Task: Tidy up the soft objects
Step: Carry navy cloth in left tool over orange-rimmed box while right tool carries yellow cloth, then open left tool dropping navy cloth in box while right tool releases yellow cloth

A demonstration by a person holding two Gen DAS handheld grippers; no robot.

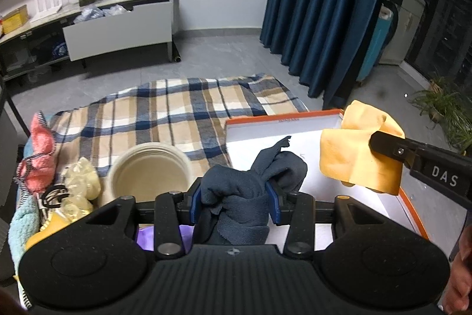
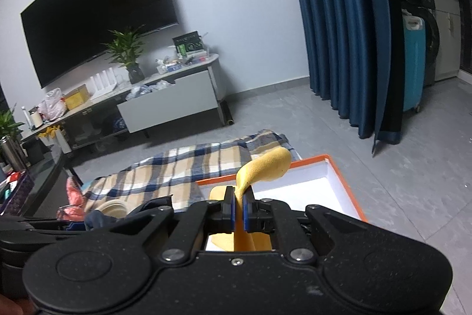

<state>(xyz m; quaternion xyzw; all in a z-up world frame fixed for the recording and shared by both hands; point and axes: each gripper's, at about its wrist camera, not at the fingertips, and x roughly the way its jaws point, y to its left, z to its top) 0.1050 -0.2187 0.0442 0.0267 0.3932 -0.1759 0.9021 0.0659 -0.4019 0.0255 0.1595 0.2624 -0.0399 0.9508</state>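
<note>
My left gripper [image 1: 234, 201] is shut on a bunched dark blue cloth [image 1: 250, 182], held over the near left part of the orange-rimmed white box [image 1: 283, 117]. My right gripper [image 2: 240, 210] is shut on a yellow cloth [image 2: 265, 164], which sticks up between its blue pads above the same box [image 2: 339, 176]. In the left wrist view the right gripper's black finger [image 1: 392, 145] pinches the yellow cloth [image 1: 357, 155] over the box's right side. The left gripper and its dark cloth [image 2: 98, 219] show at the lower left of the right wrist view.
A plaid blanket [image 1: 165, 111] lies on the grey floor behind the box. To the left are stacked paper plates [image 1: 150, 167], a pink towel [image 1: 41, 155], crumpled clear plastic [image 1: 79, 182] and a light blue towel [image 1: 20, 229]. Blue curtains [image 1: 324, 5] hang at the right, beyond a TV cabinet [image 1: 118, 22].
</note>
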